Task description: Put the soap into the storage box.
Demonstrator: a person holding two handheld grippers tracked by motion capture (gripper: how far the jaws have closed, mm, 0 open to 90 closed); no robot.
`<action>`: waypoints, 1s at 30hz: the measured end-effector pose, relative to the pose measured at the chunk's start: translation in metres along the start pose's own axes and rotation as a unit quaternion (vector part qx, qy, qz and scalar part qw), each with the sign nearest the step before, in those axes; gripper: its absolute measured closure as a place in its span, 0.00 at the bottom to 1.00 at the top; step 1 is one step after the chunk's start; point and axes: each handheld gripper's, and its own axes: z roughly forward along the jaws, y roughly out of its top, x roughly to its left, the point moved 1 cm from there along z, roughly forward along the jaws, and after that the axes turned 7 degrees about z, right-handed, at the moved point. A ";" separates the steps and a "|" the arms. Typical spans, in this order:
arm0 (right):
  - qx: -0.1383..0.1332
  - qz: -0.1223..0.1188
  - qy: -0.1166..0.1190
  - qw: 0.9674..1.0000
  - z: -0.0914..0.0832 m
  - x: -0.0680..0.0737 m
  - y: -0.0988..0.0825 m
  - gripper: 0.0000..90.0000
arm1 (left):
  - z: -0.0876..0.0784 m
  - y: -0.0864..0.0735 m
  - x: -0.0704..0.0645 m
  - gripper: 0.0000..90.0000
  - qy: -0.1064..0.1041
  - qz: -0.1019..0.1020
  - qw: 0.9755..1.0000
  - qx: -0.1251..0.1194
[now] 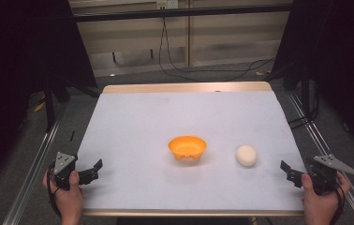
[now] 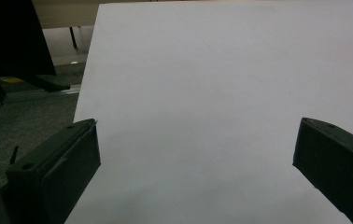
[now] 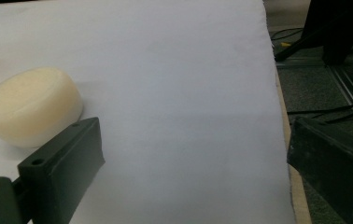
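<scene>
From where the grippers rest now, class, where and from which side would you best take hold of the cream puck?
Probably grip the cream puck across its curved side wall, coming from the right with the right claw, which is nearest and open. It lies flat on the table, a low round disc, apart from the orange bowl, so both jaws could straddle it.

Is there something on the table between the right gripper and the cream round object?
No. In the high view only bare white table lies between the right gripper and the cream round object. The orange bowl stands on the object's far side.
</scene>
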 end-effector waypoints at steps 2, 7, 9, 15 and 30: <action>0.002 -0.002 -0.001 1.000 0.000 0.000 0.000 0.03 | 0.000 0.000 0.000 0.01 0.000 0.001 1.000 0.001; 0.002 -0.013 -0.010 1.000 0.000 0.003 0.002 0.07 | 0.000 0.000 0.001 0.01 -0.002 -0.002 1.000 0.000; 0.010 -0.011 -0.013 1.000 0.000 0.005 0.003 0.06 | 0.000 0.000 0.001 0.01 -0.002 -0.006 1.000 0.000; 0.024 -0.015 -0.020 0.999 0.000 0.012 0.011 0.09 | 0.000 0.000 0.001 0.00 -0.001 -0.004 1.000 0.003; 0.089 -0.099 -0.029 0.991 0.013 0.038 0.020 0.28 | -0.001 0.000 0.001 0.00 0.002 -0.006 1.000 -0.002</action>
